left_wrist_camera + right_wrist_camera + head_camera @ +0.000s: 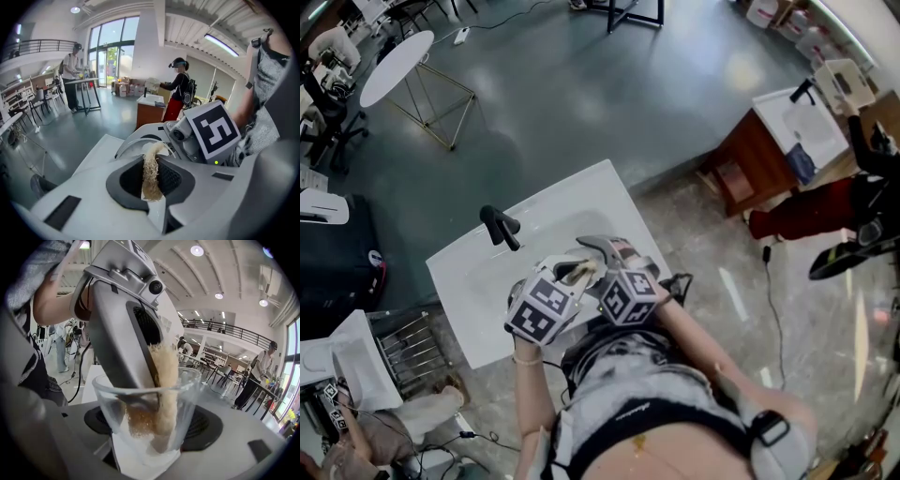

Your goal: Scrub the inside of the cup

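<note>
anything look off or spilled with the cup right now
Nothing stands out. The clear cup looks intact in the right gripper, and the left gripper holds the scrubber inside it; no spill shows.

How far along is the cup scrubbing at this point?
Done: the right gripper clamps the cup, and the left gripper clamps the scrubber. In hand: the scrubber is pushed down inside the cup, over the sink. Left: likely more rubbing, then pulling the scrubber out.

No legible word, number or brand is found. Coded square patterns without characters are noted on the left cube point(546, 307) of the left gripper point(151, 180) and on the right cube point(213, 129) of the right gripper point(150, 437). Small script on the person's garment point(623, 410) cannot be read.
</note>
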Tool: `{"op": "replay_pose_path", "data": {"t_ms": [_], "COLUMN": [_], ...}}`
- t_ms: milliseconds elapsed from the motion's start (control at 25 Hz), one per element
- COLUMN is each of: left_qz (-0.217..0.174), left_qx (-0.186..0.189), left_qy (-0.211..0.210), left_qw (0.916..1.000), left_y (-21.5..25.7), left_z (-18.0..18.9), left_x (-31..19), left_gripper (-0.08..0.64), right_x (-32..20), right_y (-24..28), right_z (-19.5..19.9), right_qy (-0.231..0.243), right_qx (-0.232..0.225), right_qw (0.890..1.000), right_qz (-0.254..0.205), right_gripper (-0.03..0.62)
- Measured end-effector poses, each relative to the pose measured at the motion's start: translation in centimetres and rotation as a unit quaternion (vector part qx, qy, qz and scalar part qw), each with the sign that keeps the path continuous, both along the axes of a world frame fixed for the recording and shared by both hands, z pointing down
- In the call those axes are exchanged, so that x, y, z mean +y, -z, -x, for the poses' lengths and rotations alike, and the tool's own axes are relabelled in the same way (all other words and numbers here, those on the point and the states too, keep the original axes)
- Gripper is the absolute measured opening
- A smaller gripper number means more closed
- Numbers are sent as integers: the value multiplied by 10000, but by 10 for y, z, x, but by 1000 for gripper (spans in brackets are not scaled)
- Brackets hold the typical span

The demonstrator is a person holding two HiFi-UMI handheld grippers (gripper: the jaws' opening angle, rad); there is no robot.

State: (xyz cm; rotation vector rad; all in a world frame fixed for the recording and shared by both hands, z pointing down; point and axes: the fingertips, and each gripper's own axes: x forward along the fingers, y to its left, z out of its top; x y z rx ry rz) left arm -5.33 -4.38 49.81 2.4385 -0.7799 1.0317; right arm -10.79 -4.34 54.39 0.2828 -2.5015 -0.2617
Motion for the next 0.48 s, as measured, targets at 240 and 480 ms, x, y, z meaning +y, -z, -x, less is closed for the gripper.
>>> {"op": "replay_pose_path", "data": {"t_ms": [240, 480], "left_qz": [-73, -280], "left_qx": [-495, -545], "left_qy": [86, 331], "left_qw": [9987, 9976], "left_y": [-16, -11], "left_z": [3, 9], "left_x": [-3, -8], "left_gripper": [38, 39], "right_x": [6, 8], "right_y": [0, 2], "right_z": [6, 7], "right_qy": [115, 143], "right_qx": [131, 31], "right_qw": [9998, 9997], "right_qz": [77, 215], "right_gripper": [396, 397]}}
